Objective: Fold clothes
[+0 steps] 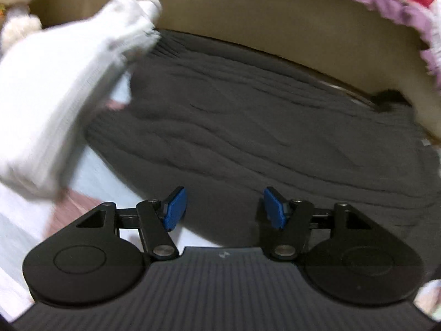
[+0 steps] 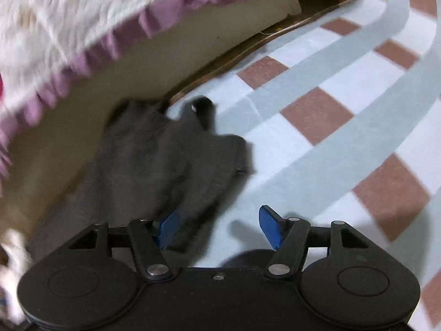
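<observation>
A dark grey ribbed knit garment (image 1: 261,127) lies spread across the bed in the left wrist view. A white garment (image 1: 55,104) lies over its left side, blurred. My left gripper (image 1: 223,209) hovers over the grey garment's near edge, jaws open, nothing between the blue pads. In the right wrist view the grey garment's bunched end (image 2: 154,171) lies by the bed's edge. My right gripper (image 2: 217,227) stands open just above the checked sheet; its left pad (image 2: 166,227) is at the grey cloth's edge, without pressing it.
The bed sheet (image 2: 344,88) is checked in pale blue, white and brown. A fluffy white blanket with a purple frill (image 2: 82,35) hangs over the beige headboard (image 1: 261,19). A plush toy (image 1: 16,2) sits at the far left corner.
</observation>
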The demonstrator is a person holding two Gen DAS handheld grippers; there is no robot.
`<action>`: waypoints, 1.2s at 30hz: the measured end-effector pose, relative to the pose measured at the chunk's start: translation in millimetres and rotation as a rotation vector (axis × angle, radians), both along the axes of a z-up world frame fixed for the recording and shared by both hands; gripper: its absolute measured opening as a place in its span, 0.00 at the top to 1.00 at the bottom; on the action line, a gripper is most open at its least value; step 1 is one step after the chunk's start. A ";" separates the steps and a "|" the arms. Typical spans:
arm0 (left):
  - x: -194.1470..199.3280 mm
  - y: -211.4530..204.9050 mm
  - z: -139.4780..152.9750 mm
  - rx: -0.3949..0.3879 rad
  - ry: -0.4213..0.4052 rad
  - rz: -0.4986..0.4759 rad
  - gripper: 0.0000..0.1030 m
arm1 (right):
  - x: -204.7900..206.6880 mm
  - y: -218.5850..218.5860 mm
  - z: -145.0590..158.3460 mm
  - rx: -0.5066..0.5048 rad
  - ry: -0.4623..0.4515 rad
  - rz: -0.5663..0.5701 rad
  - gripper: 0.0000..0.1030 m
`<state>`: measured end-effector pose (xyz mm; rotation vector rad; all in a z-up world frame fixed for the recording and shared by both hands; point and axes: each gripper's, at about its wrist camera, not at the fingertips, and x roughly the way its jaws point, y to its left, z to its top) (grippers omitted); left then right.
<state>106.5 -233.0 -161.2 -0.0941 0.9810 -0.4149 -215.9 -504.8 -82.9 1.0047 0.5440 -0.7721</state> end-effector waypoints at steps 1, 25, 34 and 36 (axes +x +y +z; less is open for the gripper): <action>-4.1 -1.7 -0.3 -0.048 0.024 -0.004 0.40 | -3.1 -1.8 1.3 0.013 -0.038 -0.016 0.33; -58.6 -17.3 -25.6 -0.048 0.022 -0.121 0.19 | 49.5 0.3 -47.7 -0.015 -0.088 0.061 0.34; -79.5 -20.2 -8.8 -0.077 -0.008 -0.177 1.00 | 22.5 19.9 26.0 -0.408 0.032 -0.060 0.97; -90.0 -12.7 7.1 -0.130 -0.030 -0.189 1.00 | -7.9 32.1 59.8 -0.539 0.036 -0.128 0.98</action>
